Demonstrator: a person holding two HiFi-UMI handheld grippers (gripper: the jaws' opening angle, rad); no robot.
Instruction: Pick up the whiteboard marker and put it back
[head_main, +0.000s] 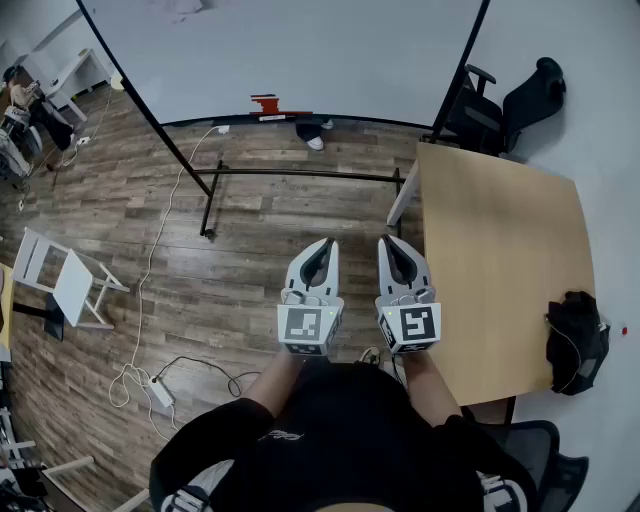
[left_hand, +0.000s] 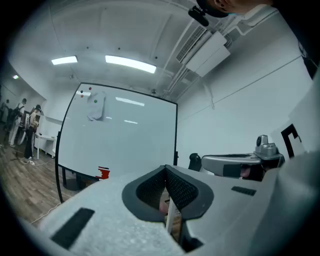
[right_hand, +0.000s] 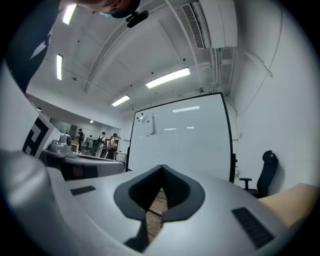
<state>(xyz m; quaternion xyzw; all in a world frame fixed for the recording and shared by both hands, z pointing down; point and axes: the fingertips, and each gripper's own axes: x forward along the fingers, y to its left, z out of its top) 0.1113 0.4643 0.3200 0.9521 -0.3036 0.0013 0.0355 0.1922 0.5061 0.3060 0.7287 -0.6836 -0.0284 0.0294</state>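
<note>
Both grippers are held side by side at waist height, level and pointing at the whiteboard (head_main: 300, 50). My left gripper (head_main: 325, 243) has its jaws together with nothing between them, and its tips meet in its own view (left_hand: 165, 168). My right gripper (head_main: 388, 241) is shut and empty as well (right_hand: 161, 167). A red object (head_main: 267, 104) sits on the whiteboard's bottom ledge, also seen in the left gripper view (left_hand: 103, 173). I cannot make out a whiteboard marker for certain in any view.
A wooden table (head_main: 500, 250) stands at the right with a black bag (head_main: 577, 340) past its far edge. A black office chair (head_main: 510, 105) is behind it. The whiteboard's black stand (head_main: 300, 175) crosses the floor. A white folding chair (head_main: 65, 280) and a power strip (head_main: 160, 392) with its cable are at the left.
</note>
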